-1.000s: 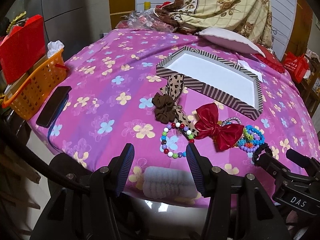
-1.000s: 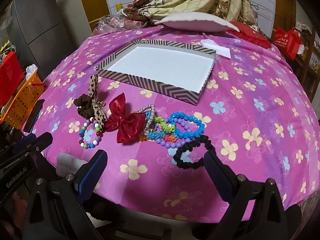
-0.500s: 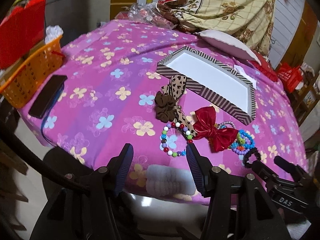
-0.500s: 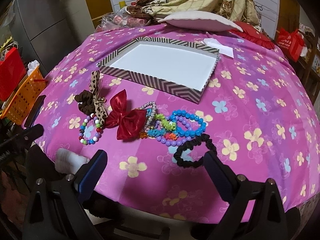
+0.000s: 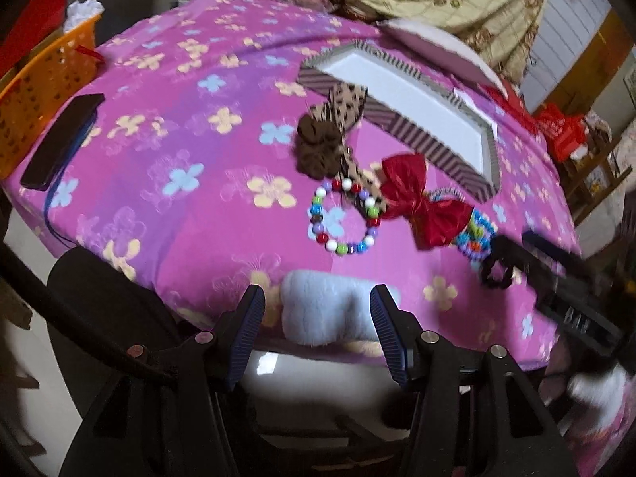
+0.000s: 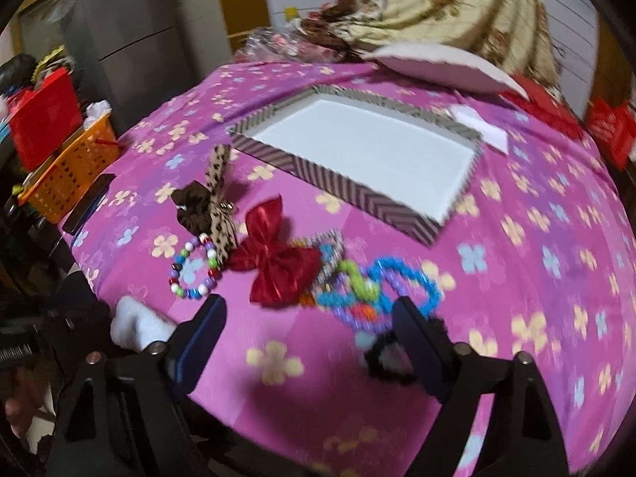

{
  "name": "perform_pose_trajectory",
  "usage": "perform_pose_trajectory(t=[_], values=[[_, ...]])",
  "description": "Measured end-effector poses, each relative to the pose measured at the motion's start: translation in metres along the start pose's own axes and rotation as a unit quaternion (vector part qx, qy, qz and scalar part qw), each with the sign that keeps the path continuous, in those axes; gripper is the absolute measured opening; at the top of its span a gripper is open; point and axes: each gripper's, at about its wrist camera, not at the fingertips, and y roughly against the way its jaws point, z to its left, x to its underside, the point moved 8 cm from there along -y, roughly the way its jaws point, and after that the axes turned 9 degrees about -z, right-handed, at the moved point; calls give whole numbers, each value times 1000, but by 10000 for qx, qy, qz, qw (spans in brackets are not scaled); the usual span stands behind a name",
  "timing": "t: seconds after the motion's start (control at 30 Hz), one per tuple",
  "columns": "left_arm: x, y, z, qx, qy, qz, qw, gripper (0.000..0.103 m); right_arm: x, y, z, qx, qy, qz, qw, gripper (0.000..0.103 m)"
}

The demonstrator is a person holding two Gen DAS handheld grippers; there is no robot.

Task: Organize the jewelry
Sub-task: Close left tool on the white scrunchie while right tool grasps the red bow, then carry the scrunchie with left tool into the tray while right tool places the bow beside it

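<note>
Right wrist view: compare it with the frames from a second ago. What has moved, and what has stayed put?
The right gripper has moved forward and down toward the bead bracelets, its open fingers now beside the black scrunchie. The left gripper has closed in on the grey scrunchie. Nothing is gripped. The red bow and striped tray have not moved.

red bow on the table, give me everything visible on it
The red bow is shiny, satin-like fabric with two crinkled loops pinched at a narrow middle. It lies flat on the pink flowered cloth, slanted, one loop toward the striped tray, loose and ungripped. Its left loop meets the leopard ribbon beside the multicolour bead bracelet; its right loop overlaps the pile of bead bracelets. In the left view it looks the same. Neither claw touches it.
</note>
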Motion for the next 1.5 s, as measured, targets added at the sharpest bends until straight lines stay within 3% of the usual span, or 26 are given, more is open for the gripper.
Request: perform_pose_trajectory(t=[0.33,0.47,0.67,0.8,0.93,1.0,1.07,1.3,1.5], values=[[6,-21,5,-58,-362,467,9982,60,-23,-51,34,-693,1276,504,9881,72],[11,-29,-1,68,-514,763,9957,60,-17,-67,40,-675,1776,775,9787,72],[16,-45,-6,204,-491,1074,9928,62,-7,-86,35,-652,1989,1072,9719,71],[17,-50,-10,332,-417,1124,9922,62,-2,-97,36,-742,1968,1241,9697,51],[17,-50,-10,608,-344,1108,9914,40,3,-98,40,-858,2129,1315,9644,29],[15,-46,-11,611,-382,1022,9922,32,1,-95,40,-920,2094,1273,9651,20],[11,-41,-13,603,-394,913,9932,28,-5,-90,37,-985,1869,1208,9699,19],[-22,-22,-12,711,-415,492,9954,27,-42,-61,24,-1311,1133,695,9824,18],[-74,-13,-15,785,-328,84,9963,27,-77,-65,-1,-981,501,350,9933,18]])
